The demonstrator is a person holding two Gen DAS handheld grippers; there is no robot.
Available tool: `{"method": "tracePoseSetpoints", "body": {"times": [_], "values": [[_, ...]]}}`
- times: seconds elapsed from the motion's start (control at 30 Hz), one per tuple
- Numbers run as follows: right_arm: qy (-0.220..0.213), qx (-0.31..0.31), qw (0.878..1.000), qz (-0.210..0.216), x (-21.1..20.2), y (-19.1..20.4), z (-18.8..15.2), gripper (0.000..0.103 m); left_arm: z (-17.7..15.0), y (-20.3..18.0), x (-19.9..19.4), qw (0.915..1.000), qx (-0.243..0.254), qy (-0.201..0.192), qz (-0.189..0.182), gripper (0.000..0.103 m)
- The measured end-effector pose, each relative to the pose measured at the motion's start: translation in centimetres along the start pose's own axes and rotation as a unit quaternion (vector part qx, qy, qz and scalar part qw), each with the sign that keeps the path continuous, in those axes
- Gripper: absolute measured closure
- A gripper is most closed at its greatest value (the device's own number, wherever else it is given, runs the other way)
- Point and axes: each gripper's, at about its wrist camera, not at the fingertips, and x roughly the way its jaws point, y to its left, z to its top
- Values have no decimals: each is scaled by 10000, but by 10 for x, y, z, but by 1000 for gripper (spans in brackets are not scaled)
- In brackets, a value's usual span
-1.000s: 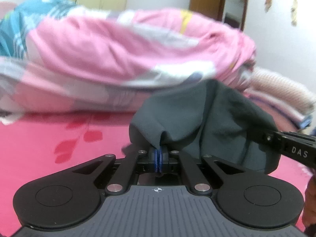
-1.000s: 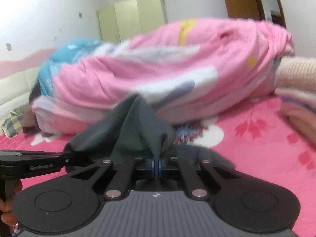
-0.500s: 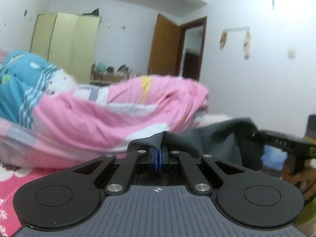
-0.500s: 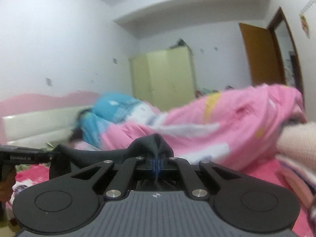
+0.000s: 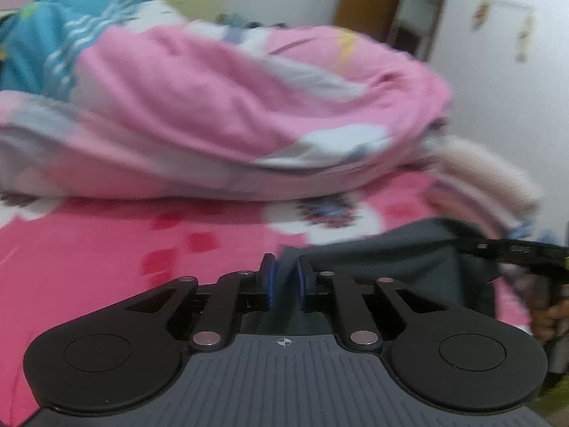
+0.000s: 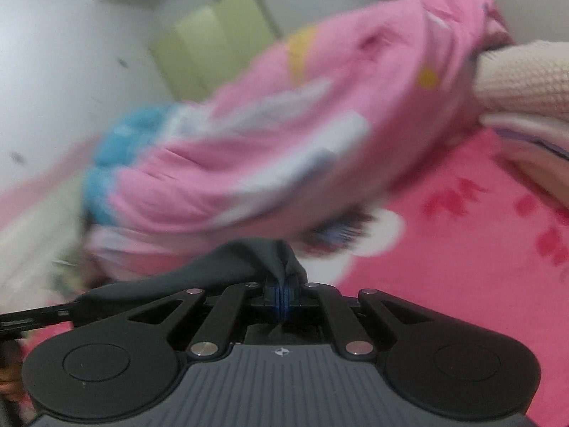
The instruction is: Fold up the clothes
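As our left gripper [image 5: 283, 281] has just been opening, nothing between its jaws, we see the dark grey garment [image 5: 402, 259] stretching rightward over the pink bedsheet [image 5: 106, 249] to our right gripper [image 6: 283, 293], clenched on its corner.

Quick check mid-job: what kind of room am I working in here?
Almost certainly a bedroom. The work surface is a bed with a pink floral sheet, a bunched pink and blue patterned quilt lies across it, and a pale yellow-green wardrobe stands against the far wall.
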Motion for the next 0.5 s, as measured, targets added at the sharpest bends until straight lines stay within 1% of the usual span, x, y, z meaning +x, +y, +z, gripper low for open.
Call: {"method": "tracePoseSetpoints", "body": {"times": [0.03,0.07,0.1,0.13,0.17,0.2,0.23,0.27,0.3,0.37,0.4,0.47,0.5], "values": [[88,-35,9998,-176,10,-5,-4,101,-4,1,1,10000,23,-40,74,80],[175,-70,9992,-352,20,-9,-8,100,-6,1,-1,9999,52,-85,61,69],[267,-90,9984,-500,28,-14,-12,99,-9,0,-7,9998,107,-165,23,60],[360,-44,9979,-544,33,-21,-15,96,-12,-1,-13,9996,162,-245,-16,56],[400,67,9976,-556,34,-27,-18,85,-15,-2,-19,9992,243,-313,-49,46],[366,196,9975,-565,30,-31,-20,66,-20,-6,-27,9986,402,-343,-76,39],[266,299,9976,-570,23,-37,-22,56,-25,-12,-33,9976,594,-330,-140,37],[144,353,9976,-571,14,-41,-23,44,-30,-18,-36,9962,794,-268,-246,32],[33,404,9976,-566,4,-46,-24,38,-35,-25,-39,9942,994,-207,-351,29],[-114,548,9974,-448,-19,-55,-29,36,-45,-40,-43,9883,1381,-53,-640,22],[-130,656,9972,-341,-29,-59,-31,35,-51,-52,-42,9837,1588,28,-841,19],[-50,883,9961,-52,-48,-67,-41,35,-65,-75,-36,9729,1974,159,-1197,17],[7,988,9951,96,-56,-71,-46,35,-72,-87,-30,9671,2164,223,-1318,17]]}}
